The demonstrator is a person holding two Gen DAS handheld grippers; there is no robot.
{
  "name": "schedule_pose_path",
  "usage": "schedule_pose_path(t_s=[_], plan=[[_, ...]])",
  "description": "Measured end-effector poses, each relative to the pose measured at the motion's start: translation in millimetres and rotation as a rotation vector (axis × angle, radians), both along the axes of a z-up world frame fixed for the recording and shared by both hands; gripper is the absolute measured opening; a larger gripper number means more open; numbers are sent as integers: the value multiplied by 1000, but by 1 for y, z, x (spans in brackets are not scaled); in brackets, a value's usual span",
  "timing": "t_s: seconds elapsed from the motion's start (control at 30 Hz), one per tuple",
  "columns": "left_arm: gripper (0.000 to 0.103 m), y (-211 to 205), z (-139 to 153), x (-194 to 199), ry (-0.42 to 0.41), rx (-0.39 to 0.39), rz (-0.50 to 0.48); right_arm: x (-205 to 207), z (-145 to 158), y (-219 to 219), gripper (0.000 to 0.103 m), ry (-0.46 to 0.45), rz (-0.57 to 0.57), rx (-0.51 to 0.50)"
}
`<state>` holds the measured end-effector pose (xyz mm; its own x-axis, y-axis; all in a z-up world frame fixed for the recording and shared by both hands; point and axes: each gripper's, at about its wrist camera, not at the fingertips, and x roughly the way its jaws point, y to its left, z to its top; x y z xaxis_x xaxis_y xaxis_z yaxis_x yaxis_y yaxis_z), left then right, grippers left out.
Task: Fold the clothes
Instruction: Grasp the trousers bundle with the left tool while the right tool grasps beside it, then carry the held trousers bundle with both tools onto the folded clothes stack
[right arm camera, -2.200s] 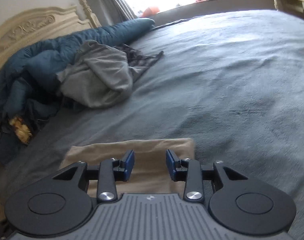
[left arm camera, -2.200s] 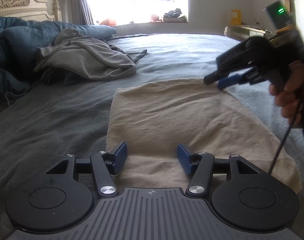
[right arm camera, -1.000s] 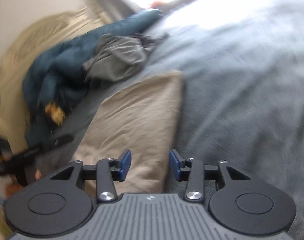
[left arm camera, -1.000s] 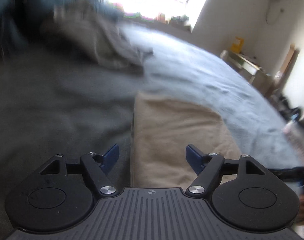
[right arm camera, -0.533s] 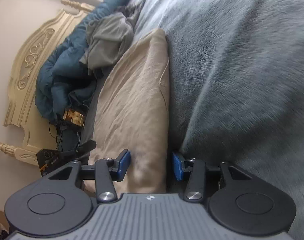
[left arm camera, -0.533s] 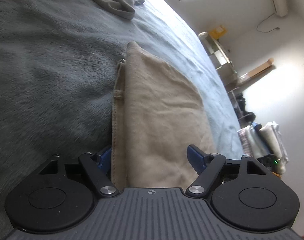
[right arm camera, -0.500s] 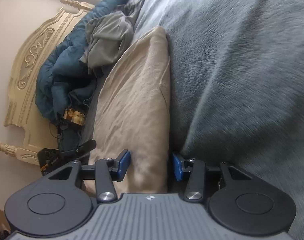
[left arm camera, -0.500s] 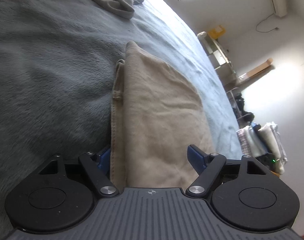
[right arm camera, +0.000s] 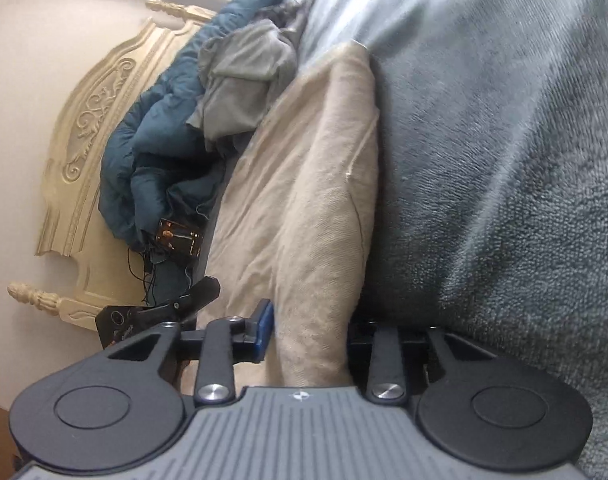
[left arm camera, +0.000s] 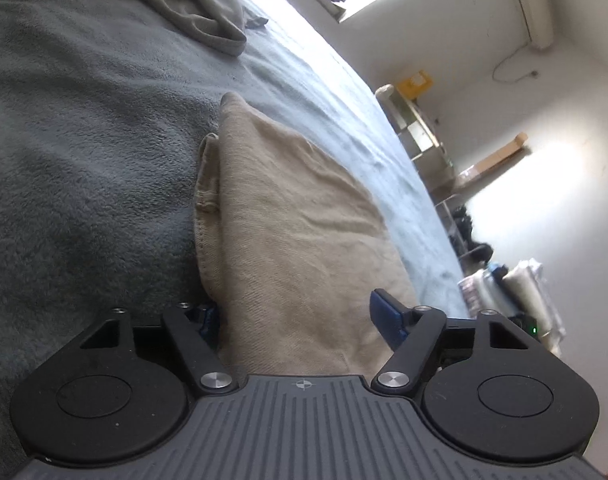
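In the left wrist view one beige folded garment (left arm camera: 295, 232) lay on the grey blanket (left arm camera: 83, 152) that covered the bed, running away from the camera. The left gripper (left arm camera: 299, 316) straddled the garment's near end: one blue pad (left arm camera: 386, 314) stood clear on the right, while the other was mostly hidden behind the layered left edge of the cloth. Its jaws were closing with the cloth between them, yet the right pad did not press the fabric, so the claw was still spread. One crumpled grey garment (left arm camera: 199, 4) lay well apart at the top, beyond it a bright window. On the right stood one shelf unit (left arm camera: 428, 140), one yellow box (left arm camera: 414, 82) on top of it, and a pile of wrapped bundles (left arm camera: 520, 292) lower down.

In the right wrist view the same beige garment (right arm camera: 304, 184) lay on the blanket (right arm camera: 504, 140), its far corner pointing toward the grey garment (right arm camera: 243, 80). The right gripper (right arm camera: 308, 328) had the near end between its fingers; its jaws were closing, the blue left pad (right arm camera: 263, 326) touching the cloth's side and the right finger sunk out of sight between garment and blanket. One teal duvet (right arm camera: 151, 152) was bunched against one carved cream headboard (right arm camera: 83, 152). One small dark device (right arm camera: 179, 240) with cables sat below the duvet. The other gripper showed at the left edge as one black finger (right arm camera: 183, 300).
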<state>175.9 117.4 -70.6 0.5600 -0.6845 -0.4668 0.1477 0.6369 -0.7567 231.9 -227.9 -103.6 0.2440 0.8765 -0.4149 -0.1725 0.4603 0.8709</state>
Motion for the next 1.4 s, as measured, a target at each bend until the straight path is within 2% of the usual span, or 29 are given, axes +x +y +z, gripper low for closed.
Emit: schedule_pose_path(t_s=[0.1,0.43,0.67,0.9,1.03,1.2,1.3,1.4], plan=[[67,-1,6,-5,-4,-40,3,-5,12,-4,23,-43,-15,-9],[67,-47,17,-9,-22,-94,-57,-22,45,-49,22,-134,-68,-40],[67,-121,21,15,-33,-117,-203,-46,57,-128,22,-159,-173,-82],[67,-225,22,49,-32,-121,-344,-62,66,-230,22,-172,-299,-151],[67,-284,22,55,-36,-115,-419,-59,75,-289,22,-192,-359,-217],[67,-345,16,62,-39,-110,-502,-51,90,-348,22,-217,-413,-346],[67,-374,11,67,-28,-114,-535,-48,99,-368,22,-241,-420,-460],[67,-388,3,67,-22,-111,-557,-46,102,-362,24,-279,-400,-612]])
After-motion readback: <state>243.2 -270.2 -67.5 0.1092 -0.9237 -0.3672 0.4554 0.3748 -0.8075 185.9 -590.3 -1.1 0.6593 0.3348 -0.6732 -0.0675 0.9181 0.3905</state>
